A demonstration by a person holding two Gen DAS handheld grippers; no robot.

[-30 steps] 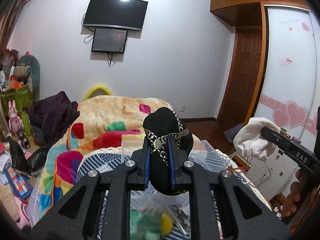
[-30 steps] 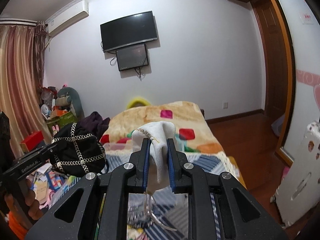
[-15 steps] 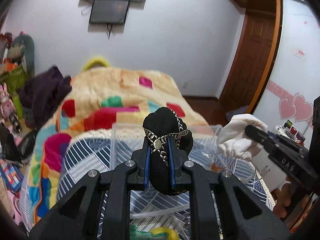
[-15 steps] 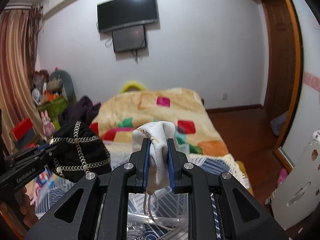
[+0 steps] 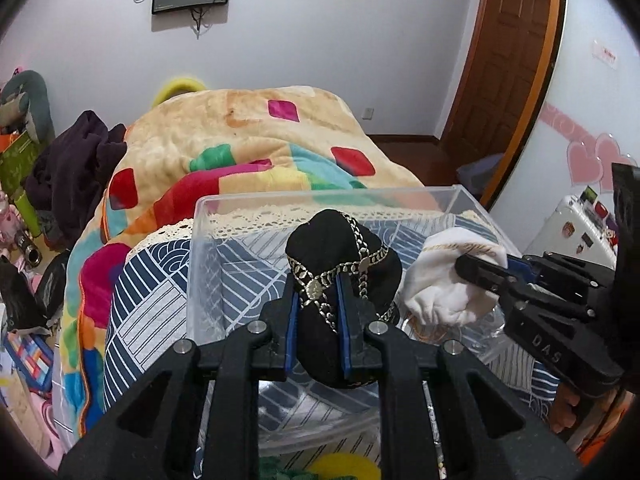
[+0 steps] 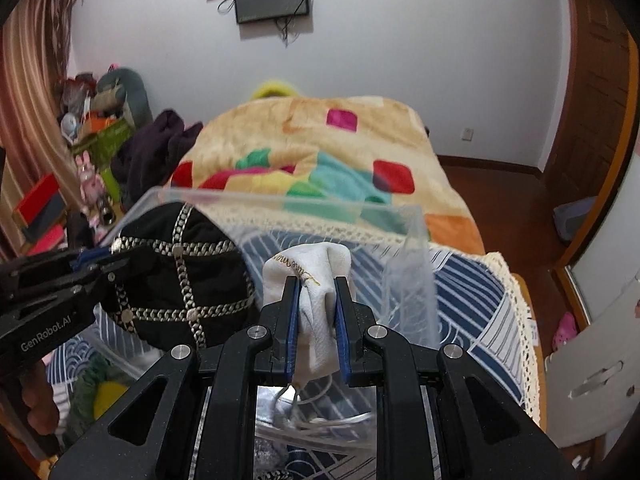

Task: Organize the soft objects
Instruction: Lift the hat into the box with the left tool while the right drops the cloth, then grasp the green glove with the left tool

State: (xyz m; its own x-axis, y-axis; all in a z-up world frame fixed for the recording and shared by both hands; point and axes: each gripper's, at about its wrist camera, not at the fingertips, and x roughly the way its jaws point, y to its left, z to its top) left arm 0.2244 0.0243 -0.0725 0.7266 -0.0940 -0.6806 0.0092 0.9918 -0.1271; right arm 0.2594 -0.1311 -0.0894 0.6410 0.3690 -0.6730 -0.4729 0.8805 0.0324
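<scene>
My left gripper [image 5: 318,292] is shut on a black cloth pouch [image 5: 340,256] crossed with silver chain; it also shows in the right wrist view [image 6: 176,276]. My right gripper [image 6: 318,304] is shut on a white cloth pouch [image 6: 316,280] with gold lettering and white cords hanging below; it shows in the left wrist view [image 5: 444,292] too. Both pouches hang side by side over a clear plastic box [image 5: 248,200] standing on the bed [image 5: 152,292]. The box's far rim shows in the right wrist view [image 6: 280,200].
A colourful patchwork blanket [image 5: 248,140] covers the far bed. Dark clothes [image 5: 68,168] and clutter lie to the left. Green and yellow soft items [image 6: 100,392] sit low beside the box. A wooden door [image 5: 504,60] is to the right.
Both grippers have tilted down and moved forward with their pouches, from above the bed to over the clear box. The two pouches are closer together.
</scene>
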